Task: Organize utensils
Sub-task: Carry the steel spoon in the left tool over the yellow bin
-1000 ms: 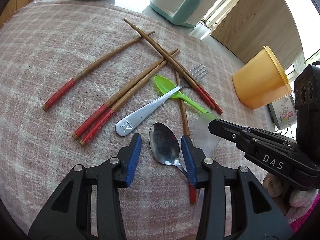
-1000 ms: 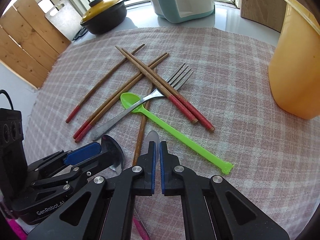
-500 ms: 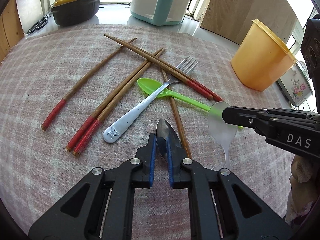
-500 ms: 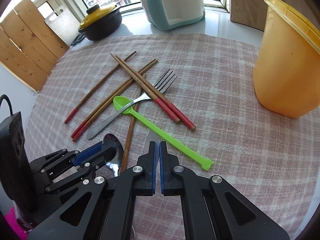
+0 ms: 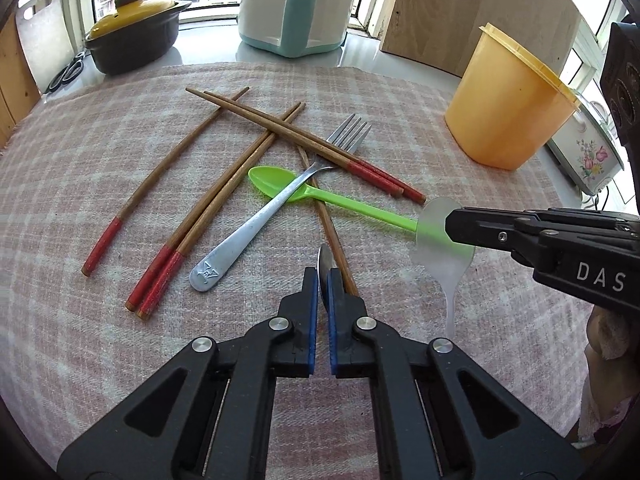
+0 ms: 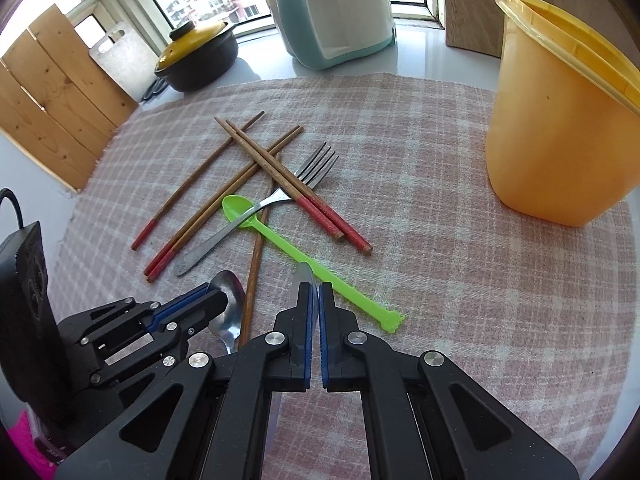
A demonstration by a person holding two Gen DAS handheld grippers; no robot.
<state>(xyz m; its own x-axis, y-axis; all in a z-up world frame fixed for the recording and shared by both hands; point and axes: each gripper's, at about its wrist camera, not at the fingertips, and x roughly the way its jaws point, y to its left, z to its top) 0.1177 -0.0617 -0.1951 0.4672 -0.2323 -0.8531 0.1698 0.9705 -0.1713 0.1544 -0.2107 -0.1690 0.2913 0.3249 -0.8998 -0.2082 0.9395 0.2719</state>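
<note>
A pink checked cloth (image 5: 120,360) covers the table by a sunny window

The left gripper (image 5: 323,280) is pinched tight on a metal spoon (image 6: 228,300); the right gripper (image 6: 314,294) is pinched tight on a clear spoon (image 5: 442,252). Chopsticks (image 5: 224,196), a fork (image 5: 272,216) and a green spoon (image 5: 332,200) lie crossed at 12 o'clock, the yellow tub (image 5: 504,120) at 2 o'clock

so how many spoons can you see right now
3. A metal spoon is pinched in the left gripper. A clear plastic spoon is held by the right gripper. A green spoon lies on the cloth under the fork. None looks hidden.
</note>
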